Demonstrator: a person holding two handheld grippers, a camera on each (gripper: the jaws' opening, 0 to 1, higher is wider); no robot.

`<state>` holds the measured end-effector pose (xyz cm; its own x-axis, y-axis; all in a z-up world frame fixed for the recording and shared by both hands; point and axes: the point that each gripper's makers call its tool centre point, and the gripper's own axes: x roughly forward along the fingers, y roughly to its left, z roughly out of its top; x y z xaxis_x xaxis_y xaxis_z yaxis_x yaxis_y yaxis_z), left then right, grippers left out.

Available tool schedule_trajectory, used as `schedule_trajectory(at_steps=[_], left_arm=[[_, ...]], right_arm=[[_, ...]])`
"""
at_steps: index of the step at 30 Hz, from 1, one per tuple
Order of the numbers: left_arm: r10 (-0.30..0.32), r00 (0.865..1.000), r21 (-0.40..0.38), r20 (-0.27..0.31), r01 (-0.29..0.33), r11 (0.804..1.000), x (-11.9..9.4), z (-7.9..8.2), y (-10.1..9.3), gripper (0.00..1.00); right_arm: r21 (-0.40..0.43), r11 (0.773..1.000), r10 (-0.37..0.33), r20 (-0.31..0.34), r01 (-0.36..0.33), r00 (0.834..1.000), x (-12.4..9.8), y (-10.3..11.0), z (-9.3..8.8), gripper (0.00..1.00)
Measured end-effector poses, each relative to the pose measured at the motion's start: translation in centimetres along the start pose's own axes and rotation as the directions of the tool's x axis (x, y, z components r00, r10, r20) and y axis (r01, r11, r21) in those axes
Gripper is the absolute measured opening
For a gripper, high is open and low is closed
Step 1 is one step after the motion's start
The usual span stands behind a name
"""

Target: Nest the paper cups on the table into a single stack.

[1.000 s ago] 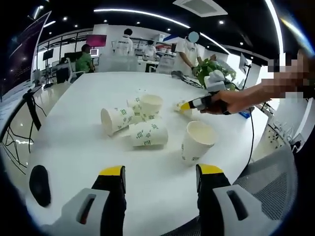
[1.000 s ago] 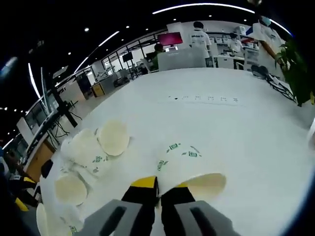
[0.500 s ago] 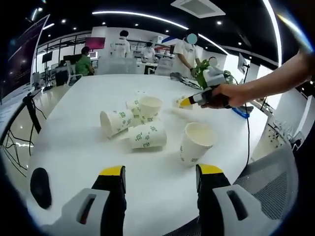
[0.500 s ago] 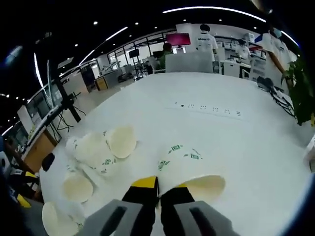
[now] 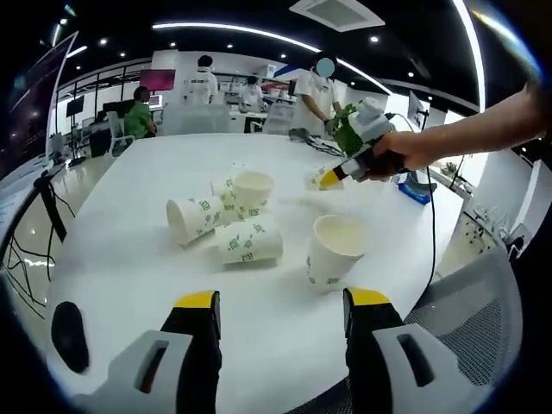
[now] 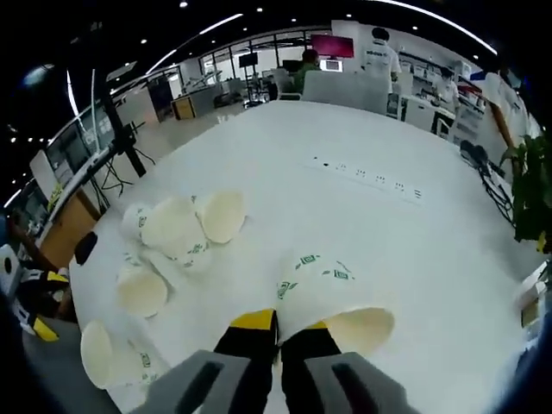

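Paper cups: left gripper (image 5: 280,310) fingers spread, empty, low over the tabletop (image 5: 121,259); toppled cup cluster (image 5: 226,216) and upright cup (image 5: 332,252) ahead of them. Right gripper (image 6: 278,326) fingers clenched on held cup (image 6: 332,297), raised. Thin rim pinch may crush or slip; nesting could knock the upright cup over.

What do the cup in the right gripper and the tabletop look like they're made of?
The held cup looks like thin matte paper: white wall with green printing, cream inside, a rolled rim. The right gripper is shut on its wall. The table looks like smooth white laminate or painted board with a slight sheen; which one I cannot tell.
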<state>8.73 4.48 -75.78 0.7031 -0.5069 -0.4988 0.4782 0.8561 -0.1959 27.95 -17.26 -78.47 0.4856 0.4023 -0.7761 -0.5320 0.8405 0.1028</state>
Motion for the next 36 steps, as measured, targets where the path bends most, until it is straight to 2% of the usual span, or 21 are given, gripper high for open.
schedule_trajectory(at_steps=[2,5,9,11,13,15,18,23,25,29,36], left_arm=[[-0.003,1.0,0.004,0.0,0.003,1.0,0.0,0.0,-0.1,0.56],[-0.007,1.0,0.013,-0.007,0.007,1.0,0.1,-0.1,-0.2,0.56],[-0.017,1.0,0.016,-0.001,0.017,1.0,0.1,0.0,-0.3,0.56],[-0.02,1.0,0.016,0.004,0.02,1.0,0.0,0.1,-0.4,0.56],[-0.021,1.0,0.015,0.008,0.021,1.0,-0.1,0.2,-0.4,0.57],[-0.022,1.0,0.014,0.01,0.021,1.0,0.0,0.2,-0.4,0.57],[-0.022,1.0,0.013,0.012,0.021,1.0,-0.1,0.3,-0.4,0.57],[-0.022,1.0,0.014,0.012,0.022,1.0,-0.1,0.3,-0.4,0.57],[-0.022,1.0,0.014,0.013,0.022,1.0,-0.2,0.4,-0.5,0.58],[-0.02,1.0,0.017,0.012,0.02,1.0,-0.2,0.3,-0.4,0.58],[-0.022,1.0,0.02,0.011,0.022,1.0,-0.1,0.2,-0.5,0.59]], right_arm=[[-0.014,1.0,-0.001,-0.017,0.001,1.0,-0.4,0.1,0.1,0.0],[-0.092,0.996,-0.015,-0.081,0.008,0.997,-0.8,0.0,-0.1,0.0],[-0.078,0.997,0.008,-0.085,-0.014,0.996,-2.4,1.4,0.8,0.0],[-0.065,0.997,0.03,-0.096,-0.036,0.995,-2.4,1.8,0.9,0.0],[-0.025,0.996,0.084,-0.105,-0.087,0.991,-2.9,3.1,1.2,0.0],[-0.006,0.994,0.107,-0.131,-0.109,0.986,-3.0,3.8,1.0,0.0],[-0.005,0.992,0.122,-0.135,-0.124,0.983,-3.6,4.5,1.4,0.0],[-0.086,0.981,0.156,-0.178,-0.174,0.972,-4.9,6.7,1.6,0.0],[-0.092,0.98,0.158,-0.186,-0.177,0.97,-4.8,6.6,1.8,0.0],[-0.091,0.975,0.182,-0.187,-0.201,0.965,-5.7,7.7,2.0,0.0],[-0.151,0.963,0.193,-0.193,-0.224,0.962,-7.1,9.1,3.2,0.0]])
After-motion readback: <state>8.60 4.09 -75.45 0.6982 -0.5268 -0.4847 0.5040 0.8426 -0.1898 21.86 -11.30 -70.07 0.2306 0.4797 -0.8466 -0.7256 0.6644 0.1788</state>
